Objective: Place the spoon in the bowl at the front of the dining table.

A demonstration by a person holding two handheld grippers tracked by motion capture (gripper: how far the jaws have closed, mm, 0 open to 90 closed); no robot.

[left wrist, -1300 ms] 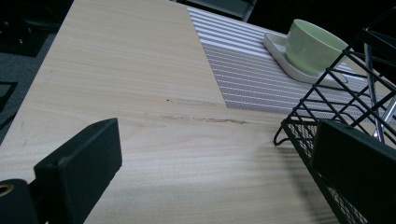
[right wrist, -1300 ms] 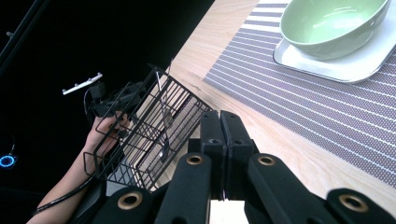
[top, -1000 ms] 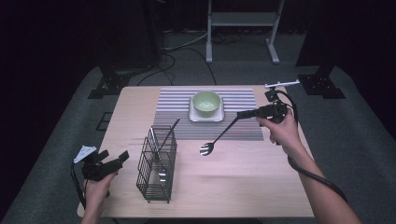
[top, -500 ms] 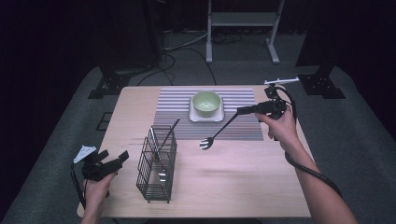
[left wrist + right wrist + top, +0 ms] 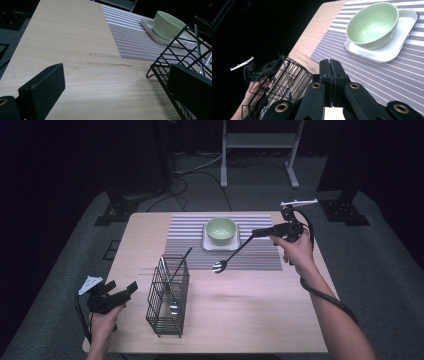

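In the high view my right gripper (image 5: 256, 233) is over the right end of the striped placemat (image 5: 186, 239), shut on the handle of a dark fork (image 5: 231, 254). The fork slants down to the left, its head just off the mat's near edge. In the right gripper view the jaws (image 5: 330, 67) are pressed together, pointing past a green bowl (image 5: 372, 25) on a white square plate (image 5: 403, 42). My left gripper (image 5: 122, 288) rests open at the table's near left, beside a black wire basket (image 5: 168, 296). Its jaws (image 5: 117, 82) stand wide with nothing between them.
The wire basket (image 5: 180, 62) holds a few utensils, one handle (image 5: 183, 261) sticking up over its rim. The bowl (image 5: 221, 230) sits at the mat's far middle. Bare wood (image 5: 250, 320) spreads across the near right of the table. A metal stand (image 5: 257, 142) is on the floor beyond.
The right gripper and the fork have drifted slightly toward the far side, the fork's head rising a little. The left gripper has stayed still.
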